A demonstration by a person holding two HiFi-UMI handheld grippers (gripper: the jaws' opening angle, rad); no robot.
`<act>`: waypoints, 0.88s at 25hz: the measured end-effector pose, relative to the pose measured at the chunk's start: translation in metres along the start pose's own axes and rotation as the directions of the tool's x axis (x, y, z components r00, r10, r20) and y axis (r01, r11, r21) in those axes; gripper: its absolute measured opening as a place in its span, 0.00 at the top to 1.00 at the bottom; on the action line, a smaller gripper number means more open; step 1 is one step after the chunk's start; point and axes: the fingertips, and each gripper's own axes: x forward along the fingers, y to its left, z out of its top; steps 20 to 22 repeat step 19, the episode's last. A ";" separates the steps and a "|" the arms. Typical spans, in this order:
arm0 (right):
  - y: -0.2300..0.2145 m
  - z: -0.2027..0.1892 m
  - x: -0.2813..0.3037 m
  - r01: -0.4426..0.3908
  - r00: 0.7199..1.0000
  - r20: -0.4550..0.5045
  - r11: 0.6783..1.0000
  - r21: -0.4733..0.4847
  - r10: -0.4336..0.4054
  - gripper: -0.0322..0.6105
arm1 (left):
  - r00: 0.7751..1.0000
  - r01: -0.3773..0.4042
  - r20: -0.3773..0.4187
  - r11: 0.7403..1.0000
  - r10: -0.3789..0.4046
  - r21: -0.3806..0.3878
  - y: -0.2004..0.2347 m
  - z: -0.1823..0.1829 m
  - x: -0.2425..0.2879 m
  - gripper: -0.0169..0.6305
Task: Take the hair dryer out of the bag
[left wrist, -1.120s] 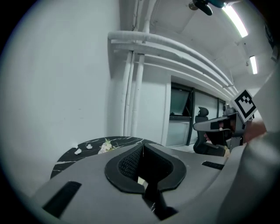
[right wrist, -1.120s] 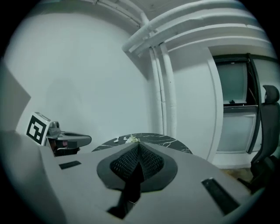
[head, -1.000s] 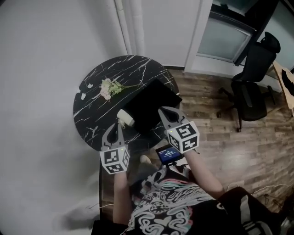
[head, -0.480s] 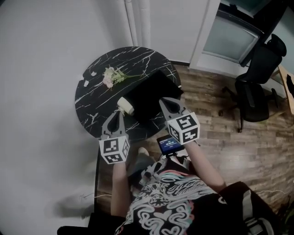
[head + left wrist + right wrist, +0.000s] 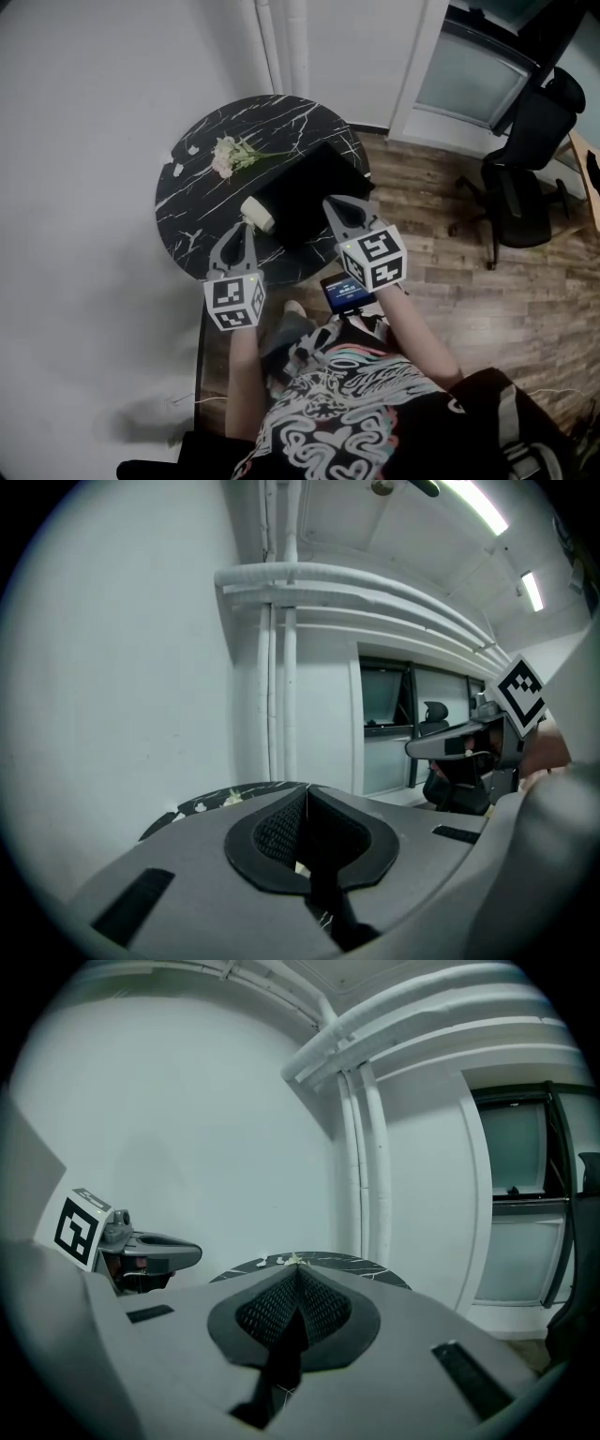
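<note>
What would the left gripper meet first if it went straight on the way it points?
Probably the white hair dryer end poking from the black bag, just ahead of the left gripper; its height over the table is unclear.

I'm seeing the black bag (image 5: 309, 192) lying flat on the round black marble counter (image 5: 202, 187), long side running diagonally, covering the counter's right half & reaching the edge nearest me. The hair dryer (image 5: 257, 213) is showing only as a cream, rounded end sticking out at the bag's left near corner, resting on the counter; the rest is staying hidden in the bag.
</note>
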 end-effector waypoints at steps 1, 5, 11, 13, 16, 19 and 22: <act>0.000 0.001 0.000 0.000 1.000 0.001 1.000 0.001 0.000 0.92 | 1.000 -0.001 0.000 1.000 0.001 0.000 0.001 0.000 0.000 0.95; 0.002 0.002 -0.002 -0.001 1.000 0.004 1.000 0.002 0.001 0.92 | 1.000 -0.008 0.001 1.000 0.008 -0.012 0.004 0.001 -0.002 0.95; 0.003 0.003 0.000 -0.007 1.000 0.004 1.000 0.004 0.007 0.92 | 1.000 -0.002 -0.004 1.000 0.002 -0.017 0.004 -0.001 -0.002 0.95; 0.003 0.004 0.001 -0.010 1.000 0.004 1.000 0.005 0.010 0.92 | 1.000 -0.005 -0.003 1.000 0.005 -0.018 0.004 -0.001 -0.002 0.95; 0.002 0.004 0.002 -0.013 1.000 0.002 1.000 0.011 0.013 0.92 | 1.000 -0.012 -0.003 1.000 0.012 -0.020 0.006 -0.001 0.000 0.95; -0.001 0.001 0.003 -0.014 1.000 -0.007 1.000 0.016 0.014 0.92 | 1.000 -0.016 -0.008 0.999 0.015 -0.034 0.007 -0.004 0.001 0.95; -0.001 0.001 0.003 -0.014 1.000 -0.007 1.000 0.016 0.014 0.92 | 1.000 -0.016 -0.008 0.999 0.015 -0.034 0.007 -0.004 0.001 0.95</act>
